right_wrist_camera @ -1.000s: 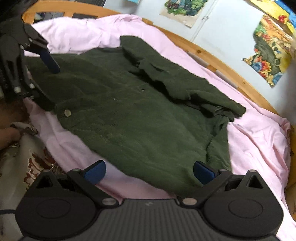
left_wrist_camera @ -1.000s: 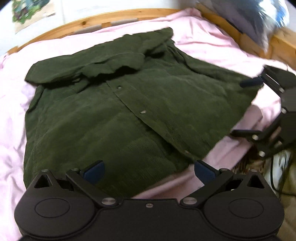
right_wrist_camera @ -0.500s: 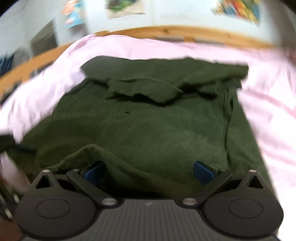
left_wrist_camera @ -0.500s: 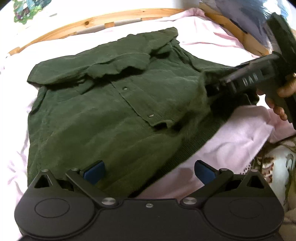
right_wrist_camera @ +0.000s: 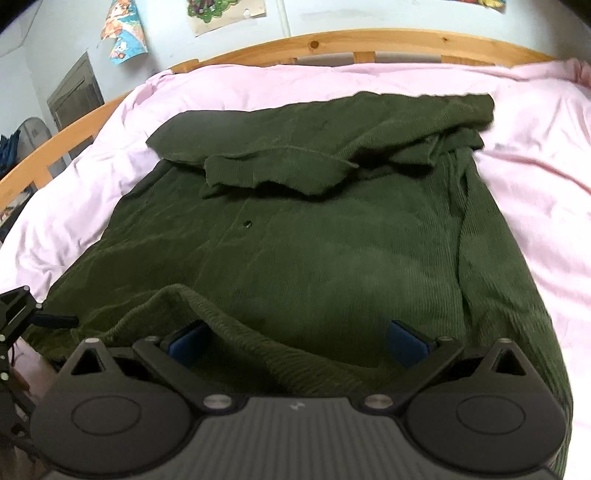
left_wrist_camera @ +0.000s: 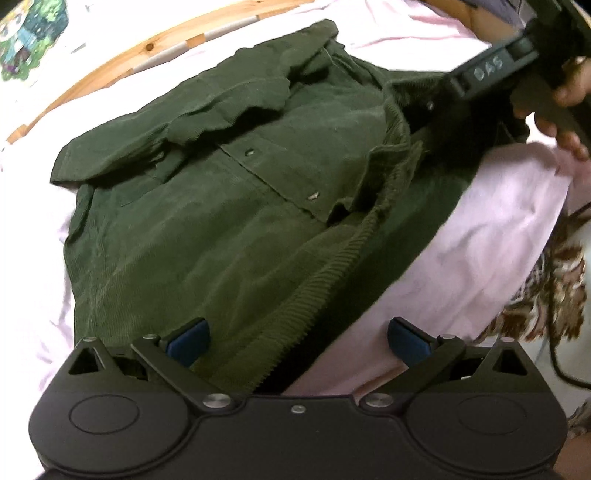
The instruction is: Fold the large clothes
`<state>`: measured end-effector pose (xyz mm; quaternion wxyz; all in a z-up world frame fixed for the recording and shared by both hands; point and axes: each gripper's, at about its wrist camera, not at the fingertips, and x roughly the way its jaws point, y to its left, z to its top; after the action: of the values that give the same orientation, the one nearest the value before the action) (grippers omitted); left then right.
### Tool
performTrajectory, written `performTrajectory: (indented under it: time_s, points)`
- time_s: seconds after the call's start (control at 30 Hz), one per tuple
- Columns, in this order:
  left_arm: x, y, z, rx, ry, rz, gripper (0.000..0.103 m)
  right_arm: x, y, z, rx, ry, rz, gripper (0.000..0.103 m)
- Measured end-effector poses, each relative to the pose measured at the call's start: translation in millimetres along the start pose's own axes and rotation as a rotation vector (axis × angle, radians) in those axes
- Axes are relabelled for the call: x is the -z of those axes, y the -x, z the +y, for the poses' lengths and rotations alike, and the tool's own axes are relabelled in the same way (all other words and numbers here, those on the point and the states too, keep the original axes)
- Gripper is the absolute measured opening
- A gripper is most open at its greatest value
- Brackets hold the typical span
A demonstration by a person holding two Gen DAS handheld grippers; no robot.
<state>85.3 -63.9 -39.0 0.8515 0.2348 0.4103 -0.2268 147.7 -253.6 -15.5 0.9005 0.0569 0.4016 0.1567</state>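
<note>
Both tongs stand spread wide at the near hem of the green corduroy jacket: the left tongs straddle its ribbed edge without pinching it, and the right tongs have a raised fold of hem between their blue pads, ungripped. Its sleeves folded across the chest, the jacket lies on a pink sheet covering a wooden-framed bed, beyond which posters hang on the wall.

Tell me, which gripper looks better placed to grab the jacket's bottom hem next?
Probably the right gripper: its open jaws already straddle a raised fold of the green jacket's hem. The left gripper, also open, sits at the hem's edge, half over the pink sheet.
</note>
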Motion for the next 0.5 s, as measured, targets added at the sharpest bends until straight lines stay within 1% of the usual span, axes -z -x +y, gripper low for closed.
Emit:
performTrajectory:
  time_s: [0.07,0.17,0.2,0.3,0.33,0.37,0.4,0.43,0.47,0.5]
  points:
    - [-0.9,-4.8,1.7,-0.025,0.002,0.015,0.102,2.7,1.5,-2.5,-0.001,-0.02,-0.004,0.103]
    - [-6.0,-5.0,7.4,-0.033,0.056,0.008,0.102,5.2,3.2,-2.5,0.002,-0.034,-0.007,0.103]
    - [-8.1,-4.1,8.6,-0.037,0.073,0.004,0.1,5.6,4.1,-2.1,0.004,-0.034,-0.008,0.103]
    - [-13.7,0.8,13.9,-0.049,0.103,-0.021,0.091,6.8,6.0,0.2,0.011,-0.02,-0.011,0.103]
    - [-15.3,1.5,15.0,-0.065,0.106,-0.027,0.084,7.1,6.9,1.7,0.014,-0.013,-0.014,0.103]
    - [-16.6,2.3,16.4,-0.076,0.106,-0.032,0.08,7.6,8.1,2.4,0.017,-0.005,-0.017,0.103]
    - [-18.3,4.2,16.8,-0.063,0.107,-0.041,0.068,8.3,9.0,2.9,0.019,0.001,-0.02,0.103]
    - [-19.7,6.7,18.3,-0.039,0.11,-0.056,0.047,9.2,10.4,3.5,0.021,0.006,-0.024,0.103]
    - [-21.5,8.5,18.3,-0.018,0.108,-0.067,0.038,10.5,12.4,4.3,0.02,0.014,-0.028,0.103]
    - [-24.6,9.4,18.1,-0.006,0.103,-0.071,0.032,12.0,15.2,5.3,0.011,0.026,-0.034,0.103]
